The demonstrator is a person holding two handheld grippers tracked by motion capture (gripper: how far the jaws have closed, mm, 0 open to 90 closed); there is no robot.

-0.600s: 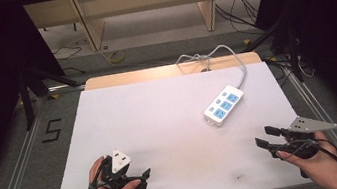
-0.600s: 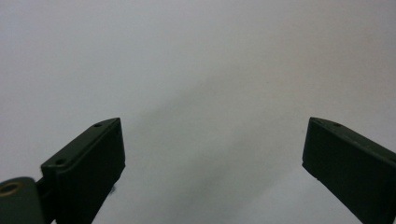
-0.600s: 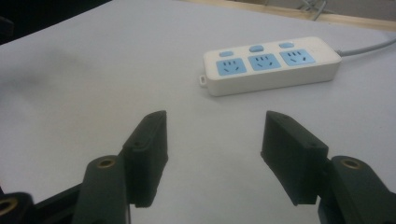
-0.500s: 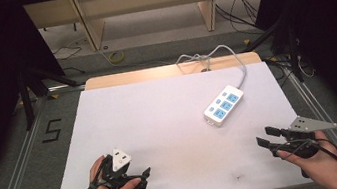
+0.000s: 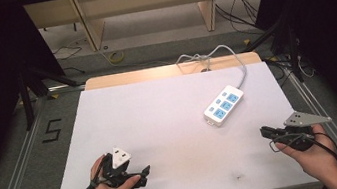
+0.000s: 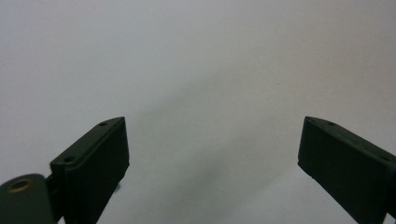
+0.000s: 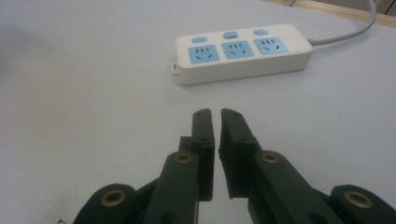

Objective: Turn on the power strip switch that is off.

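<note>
A white power strip point(image 5: 223, 105) with three blue sockets and its grey cable point(image 5: 240, 66) lies on the right half of the white table point(image 5: 159, 116). A hand holds my right gripper point(image 5: 264, 132) near the table's front right corner, tips pointing left, a short way in front of the strip. In the right gripper view its jaws point(image 7: 215, 113) stand almost together with nothing between them, and the power strip point(image 7: 243, 51) lies ahead of them. At the front left a hand holds my left gripper point(image 5: 144, 174). Its jaws point(image 6: 212, 140) stand wide open over bare table.
The strip's cable runs over the table's far wooden edge point(image 5: 153, 72) to the floor. Wooden shelf legs point(image 5: 88, 25) and loose cables point(image 5: 239, 8) lie beyond. Metal rails point(image 5: 15, 163) flank the table, with a "5" mark point(image 5: 51, 130) on the floor at the left.
The right gripper's jaws have come together; earlier they stood apart. Both hands stay about where they were.
</note>
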